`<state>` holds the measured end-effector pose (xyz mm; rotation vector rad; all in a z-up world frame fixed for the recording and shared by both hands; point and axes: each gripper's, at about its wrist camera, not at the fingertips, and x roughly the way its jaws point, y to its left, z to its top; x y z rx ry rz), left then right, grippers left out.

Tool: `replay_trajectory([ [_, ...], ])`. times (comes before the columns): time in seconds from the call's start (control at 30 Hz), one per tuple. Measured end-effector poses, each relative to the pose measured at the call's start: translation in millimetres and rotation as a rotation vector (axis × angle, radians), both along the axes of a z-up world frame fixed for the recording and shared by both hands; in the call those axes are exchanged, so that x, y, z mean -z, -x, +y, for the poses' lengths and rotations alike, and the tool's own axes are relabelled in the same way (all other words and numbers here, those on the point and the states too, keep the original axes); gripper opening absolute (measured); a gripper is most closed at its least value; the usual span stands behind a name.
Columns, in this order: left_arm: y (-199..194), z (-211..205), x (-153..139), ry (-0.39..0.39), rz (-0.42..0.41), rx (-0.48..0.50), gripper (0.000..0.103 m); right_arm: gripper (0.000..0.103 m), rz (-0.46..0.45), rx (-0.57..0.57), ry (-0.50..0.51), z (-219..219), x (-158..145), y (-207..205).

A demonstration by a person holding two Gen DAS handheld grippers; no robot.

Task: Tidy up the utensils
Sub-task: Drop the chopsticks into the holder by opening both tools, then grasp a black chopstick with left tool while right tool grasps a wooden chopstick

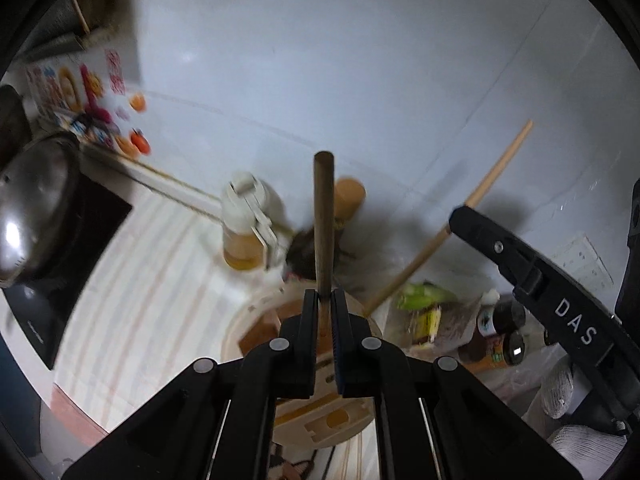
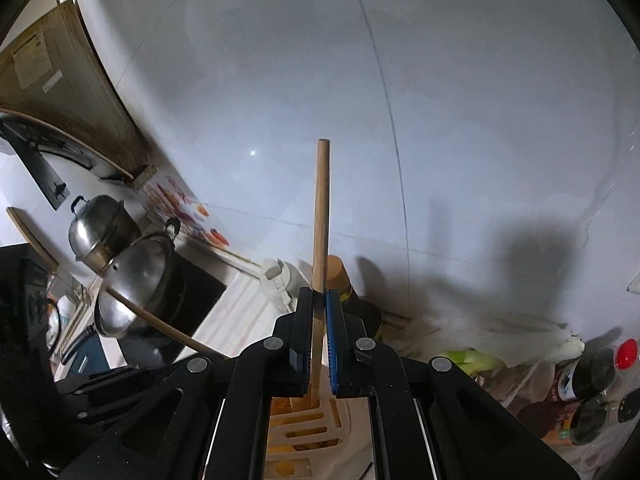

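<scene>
left tongs (image 1: 325, 300) gripping dark wooden handle (image 1: 323, 216), right tongs (image 2: 319, 300) gripping slotted spatula (image 2: 320, 240)

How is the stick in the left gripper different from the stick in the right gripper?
The left gripper pinches a dark brown handle; the right gripper pinches a pale wooden handle. The dark brown handle looks thicker, the pale one slimmer. Both point up, away from the fingers, over a wooden utensil holder.

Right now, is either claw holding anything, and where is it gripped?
Both. The left claw grips a dark wooden handle low on its shaft. The right claw grips a slotted spatula on its lower handle.
</scene>
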<state>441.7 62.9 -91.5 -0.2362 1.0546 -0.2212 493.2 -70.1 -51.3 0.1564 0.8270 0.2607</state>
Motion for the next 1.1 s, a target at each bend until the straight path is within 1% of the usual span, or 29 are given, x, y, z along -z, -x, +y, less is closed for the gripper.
replay_trajectory([
  [0.07, -1, -3, 7, 0.027, 0.034, 0.025, 0.005, 0.007, 0.012, -0.014, 0.007, 1, 6, 0],
  [0.17, 0, 0, 8, 0.054, 0.069, 0.015, 0.005, 0.008, 0.058, -0.041, 0.020, 6, 13, -2],
  [0.2, 2, 2, 6, 0.067, 0.073, 0.006, 0.006, 0.009, 0.075, -0.040, 0.019, 6, 16, -2],
  [0.23, 4, 3, 2, 0.067, 0.067, 0.004, 0.007, 0.012, 0.081, -0.044, 0.018, 5, 16, -1],
  [0.3, 9, 3, -8, 0.025, 0.034, -0.002, 0.015, 0.045, 0.089, -0.039, 0.009, 2, 15, 2],
  [0.33, 12, 3, -13, -0.007, 0.018, -0.007, 0.030, 0.049, 0.086, -0.027, 0.004, -2, 13, 6],
  [0.37, 15, 6, -19, -0.049, -0.007, -0.020, 0.054, 0.052, 0.080, -0.017, 0.002, -5, 11, 9],
  [0.43, 24, 12, -27, -0.092, -0.057, -0.050, 0.078, 0.052, 0.072, 0.007, -0.002, -14, 7, 20],
  [0.5, 38, 19, -35, -0.142, -0.128, -0.090, 0.078, 0.058, 0.067, 0.028, 0.001, -22, 4, 30],
  [0.53, 47, 22, -37, -0.163, -0.157, -0.107, 0.081, 0.059, 0.064, 0.046, 0.004, -28, 4, 38],
  [0.57, 53, 26, -37, -0.174, -0.179, -0.127, 0.090, 0.063, 0.060, 0.060, 0.009, -33, 4, 45],
  [0.6, 63, 30, -37, -0.177, -0.209, -0.151, 0.097, 0.067, 0.055, 0.072, 0.016, -36, 5, 50],
  [0.63, 69, 33, -36, -0.172, -0.226, -0.160, 0.103, 0.069, 0.048, 0.089, 0.024, -41, 6, 59],
  [0.67, 80, 36, -33, -0.171, -0.245, -0.169, 0.103, 0.075, 0.044, 0.103, 0.026, -45, 8, 67],
  [0.7, 86, 38, -29, -0.180, -0.244, -0.178, 0.103, 0.083, 0.038, 0.119, 0.024, -51, 11, 75],
  [0.8, 106, 41, -11, -0.195, -0.228, -0.187, 0.103, 0.095, 0.018, 0.151, 0.006, -65, 24, 100],
  [0.87, 114, 42, 4, -0.196, -0.203, -0.186, 0.103, 0.101, 0.023, 0.170, 0.012, -71, 38, 117],
  [0.97, 122, 40, 35, -0.217, -0.142, -0.175, 0.103, 0.101, 0.057, 0.195, 0.019, -80, 64, 133],
  [1.1, 133, 29, 79, -0.269, -0.059, -0.152, 0.103, 0.101, 0.164, 0.197, 0.042, -88, 110, 147],
])
